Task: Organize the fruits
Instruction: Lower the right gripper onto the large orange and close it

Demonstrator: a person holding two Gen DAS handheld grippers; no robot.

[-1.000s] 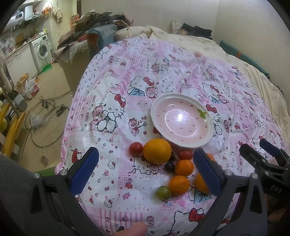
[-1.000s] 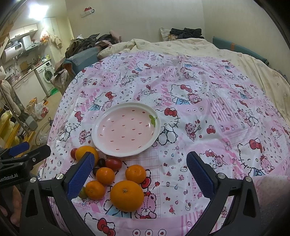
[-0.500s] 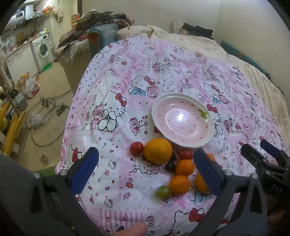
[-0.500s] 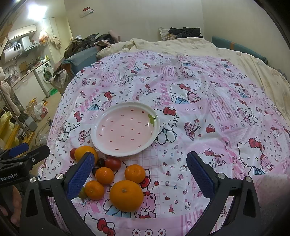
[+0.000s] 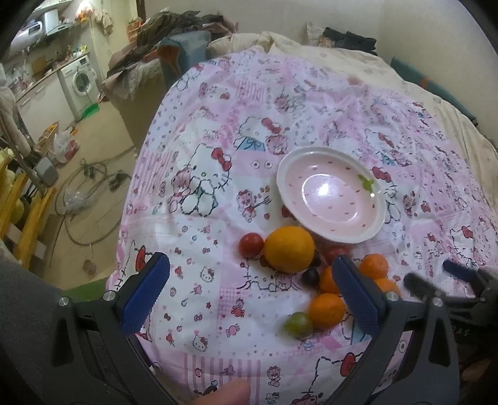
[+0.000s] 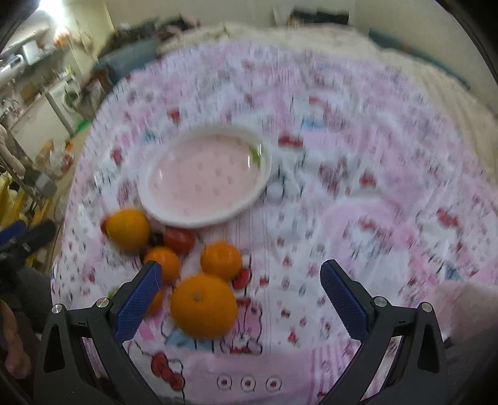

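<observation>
Starting the first pick: right tool point(image 6: 239, 299), spread wide and empty, frames the large orange point(image 6: 204, 305) at lower centre; left tool point(image 5: 249, 296) likewise (plate point(image 5: 378, 215) bare). Next, judging: descend, close.

A bed point(image 5: 404, 102) fills most of the room, covered near the front by a pink cartoon-cat patterned sheet point(image 5: 218, 131) and further back by a cream quilt point(image 5: 358, 68). Dark clothes point(image 5: 348, 39) lie at its far end against a plain pale wall point(image 5: 264, 15). To the left, a heap of clothing point(image 5: 168, 28) sits piled on furniture beside the bed. Beyond it, a white washing machine point(image 5: 81, 79) stands under a counter point(image 5: 37, 84), with a green basin point(image 5: 90, 109) on the floor next to it. The beige floor point(image 5: 102, 149) carries loose cables point(image 5: 90, 174) and a plastic bag point(image 5: 63, 145). A yellow wooden frame point(image 5: 25, 215) stands at the far left. A bright ceiling light point(image 6: 46, 4) glows top left in the blurred right view.
</observation>
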